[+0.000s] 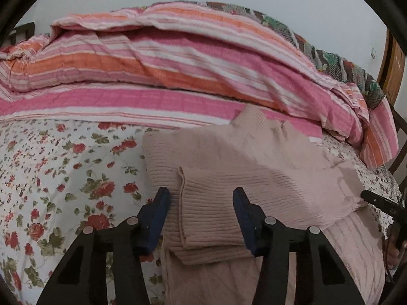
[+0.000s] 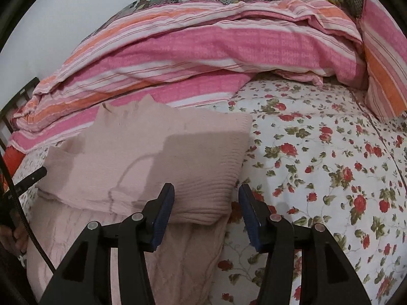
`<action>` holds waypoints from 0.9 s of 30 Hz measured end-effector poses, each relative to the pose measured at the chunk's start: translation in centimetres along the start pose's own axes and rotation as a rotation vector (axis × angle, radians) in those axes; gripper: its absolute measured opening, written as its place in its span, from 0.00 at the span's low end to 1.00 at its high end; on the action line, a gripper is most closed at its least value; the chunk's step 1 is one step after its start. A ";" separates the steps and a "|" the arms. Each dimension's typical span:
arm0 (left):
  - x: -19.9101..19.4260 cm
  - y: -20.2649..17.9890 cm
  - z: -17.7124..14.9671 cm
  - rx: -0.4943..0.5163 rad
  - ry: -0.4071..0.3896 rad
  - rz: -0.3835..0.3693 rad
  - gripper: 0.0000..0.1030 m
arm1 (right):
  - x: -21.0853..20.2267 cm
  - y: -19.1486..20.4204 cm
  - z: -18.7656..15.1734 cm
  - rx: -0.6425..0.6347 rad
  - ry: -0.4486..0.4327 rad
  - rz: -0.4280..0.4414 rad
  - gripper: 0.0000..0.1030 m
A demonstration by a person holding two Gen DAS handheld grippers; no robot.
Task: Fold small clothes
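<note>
L wrist view, going L to R: floral bedsheet [image 1: 63,167] fills 7–9 o'clock, white w/ red roses. Striped pink/orange quilt [image 1: 152,76] bunched across 10–2 o'clock, behind everything. Pink ribbed sweater [image 1: 254,157] sits center to 3 o'clock, folded into a rough rectangle on the sheet, collar end touching the quilt edge. One folded-over sleeve cuff [image 1: 208,216] lies on top at 6 o'clock, right between the L gripper [image 1: 201,198] fingers. Jaws wide apart, nothing pinched; blue pads flank the cuff w/o clamping it. Under the sweater, toward 5 o'clock, a lighter pink textured cloth [image 1: 356,249]. R gripper tip [image 1: 376,200] pokes in at 3–4 o'clock, near the sweater's R edge.

R wrist view, L to R: other gripper's black tip at 9 o'clock, beside sweater [image 2: 157,157], which spans 9 o'clock to center. Lighter cloth [image 2: 178,254] below it at 6–7 o'clock. R gripper [image 2: 206,198] at 6 o'clock, jaws spread, holding nothing; L pad over the sweater's near corner, R pad over sheet [image 2: 330,178]. Sheet fills 3–5 o'clock. Quilt [image 2: 229,50] across the top; striped pillow [image 2: 386,81] at 2 o'clock.
</note>
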State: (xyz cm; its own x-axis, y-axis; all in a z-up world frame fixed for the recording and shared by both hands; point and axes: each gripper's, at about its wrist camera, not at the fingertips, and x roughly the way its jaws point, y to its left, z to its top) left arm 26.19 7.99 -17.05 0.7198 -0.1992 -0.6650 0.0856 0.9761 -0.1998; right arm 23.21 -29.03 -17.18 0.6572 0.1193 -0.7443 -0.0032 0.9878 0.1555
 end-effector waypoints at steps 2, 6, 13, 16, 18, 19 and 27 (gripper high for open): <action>0.2 -0.2 0.0 0.006 0.003 0.001 0.44 | -0.1 -0.2 0.0 0.010 -0.003 0.004 0.50; 0.9 -0.8 0.0 0.028 0.025 0.044 0.29 | 0.2 -0.6 0.0 0.029 0.010 0.011 0.50; -1.1 0.6 0.5 -0.046 -0.066 0.014 0.05 | 0.6 -0.3 -0.1 0.021 0.006 0.006 0.51; -0.4 0.7 0.4 -0.050 -0.036 0.030 0.05 | 0.9 -0.4 -0.3 0.026 0.014 -0.003 0.53; -0.3 0.4 0.3 -0.029 -0.033 0.049 0.05 | 1.1 -0.4 -0.4 0.029 0.021 -0.001 0.53; -0.4 0.4 0.3 -0.026 -0.035 0.048 0.05 | 1.2 -0.5 -0.3 0.031 0.022 0.001 0.53; 0.4 0.2 -0.1 -0.016 0.019 0.043 0.19 | 1.0 -0.7 -0.4 0.052 0.016 0.012 0.53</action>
State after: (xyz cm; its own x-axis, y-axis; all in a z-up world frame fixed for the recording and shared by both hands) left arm 26.48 8.12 -17.41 0.7091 -0.1589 -0.6870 0.0435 0.9823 -0.1823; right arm 23.54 -29.54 -18.27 0.6451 0.1330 -0.7524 0.0285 0.9799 0.1977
